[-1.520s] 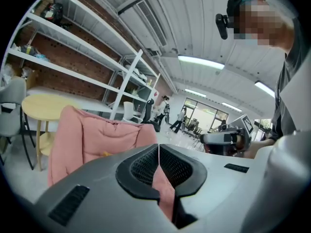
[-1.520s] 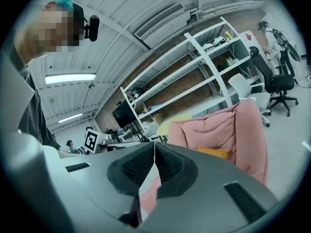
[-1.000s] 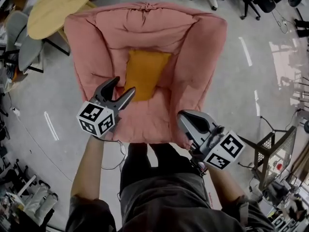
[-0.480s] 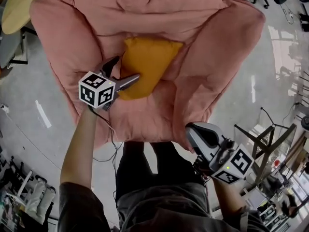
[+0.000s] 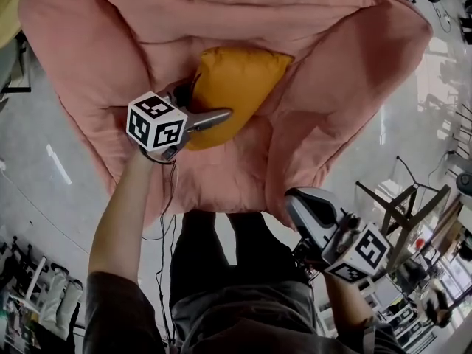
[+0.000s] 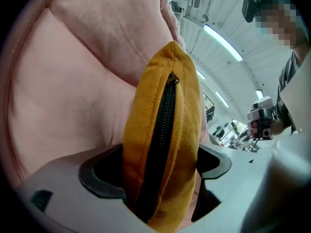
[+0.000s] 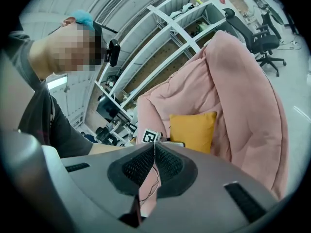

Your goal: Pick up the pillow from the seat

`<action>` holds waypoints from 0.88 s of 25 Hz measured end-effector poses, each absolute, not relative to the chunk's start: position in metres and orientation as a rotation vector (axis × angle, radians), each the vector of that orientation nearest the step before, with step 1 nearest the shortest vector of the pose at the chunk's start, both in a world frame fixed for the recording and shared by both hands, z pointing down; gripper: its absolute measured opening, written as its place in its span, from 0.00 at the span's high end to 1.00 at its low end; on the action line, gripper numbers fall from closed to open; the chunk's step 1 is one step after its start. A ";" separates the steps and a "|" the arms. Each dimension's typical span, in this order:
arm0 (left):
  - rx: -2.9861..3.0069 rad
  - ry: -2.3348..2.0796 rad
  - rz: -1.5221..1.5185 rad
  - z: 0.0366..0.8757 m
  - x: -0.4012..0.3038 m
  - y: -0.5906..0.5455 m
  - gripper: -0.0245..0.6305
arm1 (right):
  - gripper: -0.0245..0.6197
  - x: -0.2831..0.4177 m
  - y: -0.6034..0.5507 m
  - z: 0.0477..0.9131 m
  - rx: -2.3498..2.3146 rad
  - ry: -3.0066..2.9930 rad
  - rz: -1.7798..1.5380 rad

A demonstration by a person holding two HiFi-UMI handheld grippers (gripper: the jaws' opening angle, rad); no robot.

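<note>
Pillow [image 5: 234, 87]: mustard-yellow, square, sitting in the hollow of the pink padded seat [image 5: 332, 94] and leaning on its back cushion. It is the only loose item I can see in that hollow.

Key relation: the pillow's left edge, the one with the black zipper [image 6: 165, 120], lies between the jaws of the left gripper [image 5: 206, 102]. In the left gripper view the zipper seam runs straight away from the gripper, so the jaws straddle the pillow's thickness, one on each face.

Left gripper: jaws spread wide. The pads sit just beside or lightly against the fabric, and I see no squeeze or puckering, so I judge there is no grip yet.

Right gripper [image 7: 154, 147]: jaws pressed together with nothing between them. It is held low by the person's body, well apart from the seat.

Nearer tool: the left. The coming move looks like closing on the zipper edge, then lifting.
</note>
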State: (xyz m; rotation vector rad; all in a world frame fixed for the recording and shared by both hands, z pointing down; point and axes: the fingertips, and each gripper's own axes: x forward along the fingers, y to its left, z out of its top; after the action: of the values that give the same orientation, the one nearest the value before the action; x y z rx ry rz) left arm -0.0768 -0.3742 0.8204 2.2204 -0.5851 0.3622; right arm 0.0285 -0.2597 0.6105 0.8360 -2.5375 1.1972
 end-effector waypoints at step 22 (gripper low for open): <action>2.411 -0.732 0.111 0.563 -0.099 -0.352 0.45 | 0.94 0.016 -0.279 0.451 0.856 -2.834 0.884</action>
State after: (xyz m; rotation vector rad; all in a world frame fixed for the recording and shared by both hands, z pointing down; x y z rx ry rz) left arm -0.0993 -0.3517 0.5626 2.4109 -0.7321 0.1107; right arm 0.0157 -0.2790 0.4508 0.8559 -2.8339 0.8835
